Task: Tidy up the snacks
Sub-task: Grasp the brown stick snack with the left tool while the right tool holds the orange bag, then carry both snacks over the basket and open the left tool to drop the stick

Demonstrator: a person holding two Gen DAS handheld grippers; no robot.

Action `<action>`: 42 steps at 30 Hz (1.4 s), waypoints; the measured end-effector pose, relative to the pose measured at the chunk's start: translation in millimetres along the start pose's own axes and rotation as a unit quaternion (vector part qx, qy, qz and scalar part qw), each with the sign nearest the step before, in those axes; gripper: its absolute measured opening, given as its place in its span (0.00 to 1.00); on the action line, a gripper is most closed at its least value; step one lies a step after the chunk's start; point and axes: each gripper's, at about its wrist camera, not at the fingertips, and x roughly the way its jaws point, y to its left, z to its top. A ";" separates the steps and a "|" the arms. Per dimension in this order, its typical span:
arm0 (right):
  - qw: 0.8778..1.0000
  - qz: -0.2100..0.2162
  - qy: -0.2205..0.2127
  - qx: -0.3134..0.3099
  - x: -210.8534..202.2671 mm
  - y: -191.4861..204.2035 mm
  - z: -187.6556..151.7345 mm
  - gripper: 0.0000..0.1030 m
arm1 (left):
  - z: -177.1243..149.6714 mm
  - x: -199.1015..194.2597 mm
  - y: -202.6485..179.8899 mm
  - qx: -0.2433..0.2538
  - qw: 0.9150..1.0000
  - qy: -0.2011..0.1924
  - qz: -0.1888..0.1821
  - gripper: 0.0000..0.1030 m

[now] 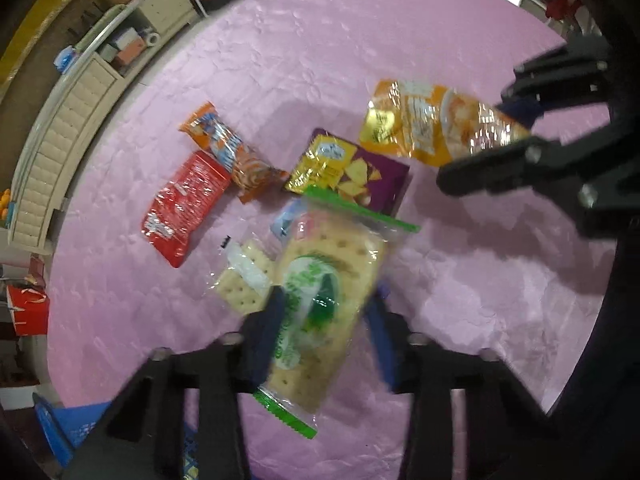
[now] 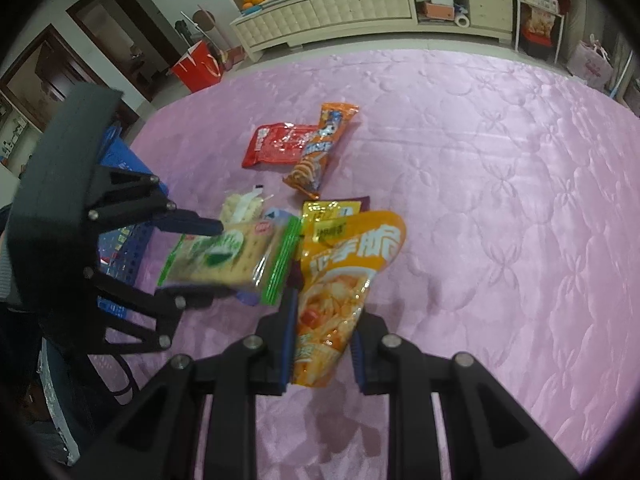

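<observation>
**Ana:** Snacks first: what does each gripper have?

**Ben:** Left gripper [image 1: 324,332] is pinching a green-trimmed cracker pack [image 1: 320,304]. Its blue pads sit on either side of the pack's lower half, and the pack is lifted clear of the pink cloth [image 1: 320,60]. The picture is blurred there, so I cannot tell how firm the hold is.

**Ana:** And the right?

**Ben:** Right gripper [image 2: 320,344] is clamped on an orange chip bag [image 2: 340,292] by its bottom end. The bag stands up between the fingers, its top curling over, also off the cloth.

**Ana:** How close are the two?

**Ben:** Near. In the right view the cracker pack's green edge is just beside the chip bag; whether they touch I cannot tell.

**Ana:** What lies under them?

**Ben:** Right below the cracker pack is a small clear pack of crackers [image 1: 244,280] and a pale blue packet [image 1: 286,216], mostly hidden. Beside those is a yellow-and-purple bag [image 1: 352,168], flat on the cloth.

**Ana:** Farther out?

**Ben:** A red bag [image 1: 184,208] and an orange wafer pack [image 1: 232,152], the wafer pack overlapping the red bag's edge.

**Ana:** Anything off the cloth?

**Ben:** A blue basket [image 2: 124,248] at the near left edge behind the left gripper, a red paper bag [image 2: 200,66] on the floor, and a long cream cabinet [image 2: 340,12] against the far wall.
</observation>
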 end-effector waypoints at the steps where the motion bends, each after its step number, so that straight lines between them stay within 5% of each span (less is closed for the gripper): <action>1: 1.000 -0.001 -0.001 0.000 0.7 1.5 0.5 0.27 | -0.5 -2.6 -1.4 -0.001 1.000 -0.003 0.008 0.26; 9: 1.000 -0.013 -0.020 -0.012 -23.3 20.0 -5.4 0.27 | -6.5 -31.7 -0.9 -0.048 0.998 -0.037 0.035 0.12; 25: 0.996 -0.038 -0.066 -0.053 -80.7 71.0 -12.5 0.27 | -44.1 -119.0 -7.1 -0.097 0.986 -0.123 0.055 0.10; 42: 0.986 -0.026 -0.093 -0.136 -91.7 180.3 12.2 0.27 | -146.1 -202.5 39.4 -0.174 0.963 -0.188 0.087 0.10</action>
